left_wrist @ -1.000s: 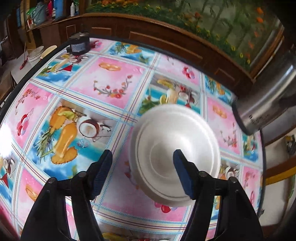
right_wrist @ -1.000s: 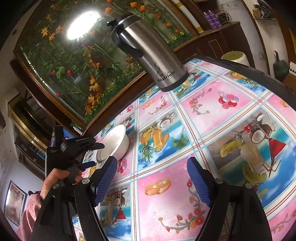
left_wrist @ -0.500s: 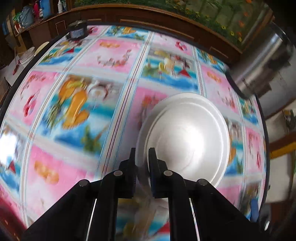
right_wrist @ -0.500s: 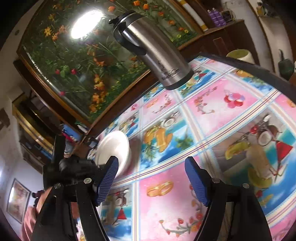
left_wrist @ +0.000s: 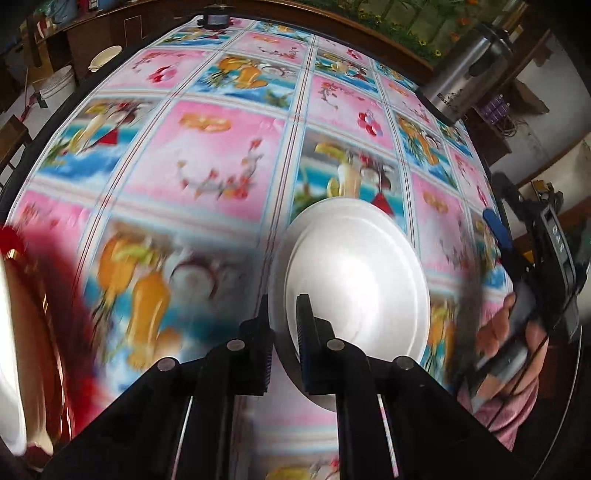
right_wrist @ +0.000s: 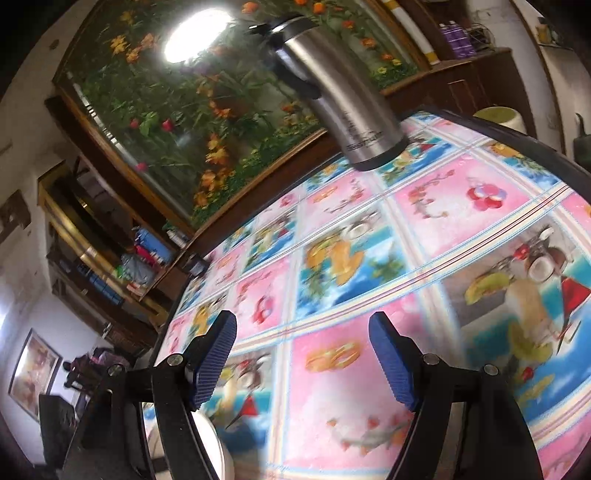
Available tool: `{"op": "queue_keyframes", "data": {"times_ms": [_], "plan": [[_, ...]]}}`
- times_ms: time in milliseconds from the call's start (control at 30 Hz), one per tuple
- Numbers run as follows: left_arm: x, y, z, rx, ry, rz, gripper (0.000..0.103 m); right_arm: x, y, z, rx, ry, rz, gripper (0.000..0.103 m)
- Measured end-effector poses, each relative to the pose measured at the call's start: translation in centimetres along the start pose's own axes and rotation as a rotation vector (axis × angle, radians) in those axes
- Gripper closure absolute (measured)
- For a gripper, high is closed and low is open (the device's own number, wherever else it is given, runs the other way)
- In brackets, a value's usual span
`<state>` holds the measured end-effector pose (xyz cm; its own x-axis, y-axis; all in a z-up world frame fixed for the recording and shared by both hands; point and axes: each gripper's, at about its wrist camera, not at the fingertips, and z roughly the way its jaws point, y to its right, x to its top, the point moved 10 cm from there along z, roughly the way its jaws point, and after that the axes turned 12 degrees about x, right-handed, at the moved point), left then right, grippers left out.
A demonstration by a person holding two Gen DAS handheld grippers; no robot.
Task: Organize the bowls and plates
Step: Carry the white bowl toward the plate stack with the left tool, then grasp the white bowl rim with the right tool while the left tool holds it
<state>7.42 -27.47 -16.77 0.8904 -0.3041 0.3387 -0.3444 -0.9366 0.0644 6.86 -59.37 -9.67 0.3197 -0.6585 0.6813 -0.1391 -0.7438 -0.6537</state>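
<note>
A white bowl hangs just above the fruit-print tablecloth. My left gripper is shut on its near rim, one pad inside and one outside. At the right edge of the left wrist view a hand holds my right gripper, of which one blue pad shows. In the right wrist view my right gripper stands open over the tablecloth with nothing between its fingers. A white rim, probably the same bowl, shows low behind its left finger.
A steel thermos jug stands at the table's far edge. A small dark box sits at the far rim. White buckets stand on the floor to the left. A blurred red and white object fills the left edge.
The left gripper shut on the bowl's rim and carried it fast across the table towards the right gripper. The right gripper stayed open and barely shifted.
</note>
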Motion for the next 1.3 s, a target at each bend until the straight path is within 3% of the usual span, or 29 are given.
{"op": "queue_keyframes", "data": {"times_ms": [167, 300, 667, 733, 833, 1033, 1300], "plan": [[-3.9, -1.5, -0.7, -0.053, -0.021, -0.003, 0.094, -5.5, -6.1, -0.6, 0.065, -0.151, -0.102, 0.027], [-5.2, -2.0, -1.4, -0.077, -0.014, 0.003, 0.094, -10.9, -8.9, -2.4, 0.023, -0.269, -0.191, 0.027], [-8.3, -3.4, -1.9, -0.107, -0.016, 0.014, 0.093, -18.5, -9.8, -4.8, -0.046, -0.476, -0.181, 0.028], [-8.4, -3.6, -1.9, -0.107, -0.014, 0.011, 0.093, -19.3, -9.9, -4.5, -0.041, -0.501, -0.167, 0.031], [-8.5, -3.7, -2.0, -0.097, 0.000, 0.020, 0.093, -20.4, -9.9, -4.0, -0.048, -0.542, -0.161, 0.044], [-8.5, -3.4, -2.7, -0.071, 0.046, 0.068, 0.093, -22.0, -10.4, -3.2, -0.027, -0.598, -0.122, 0.091], [-5.9, -5.6, -7.0, -0.062, 0.194, 0.045, 0.093, -20.1, -14.5, -3.1, 0.049, -0.553, -0.122, 0.094]]}}
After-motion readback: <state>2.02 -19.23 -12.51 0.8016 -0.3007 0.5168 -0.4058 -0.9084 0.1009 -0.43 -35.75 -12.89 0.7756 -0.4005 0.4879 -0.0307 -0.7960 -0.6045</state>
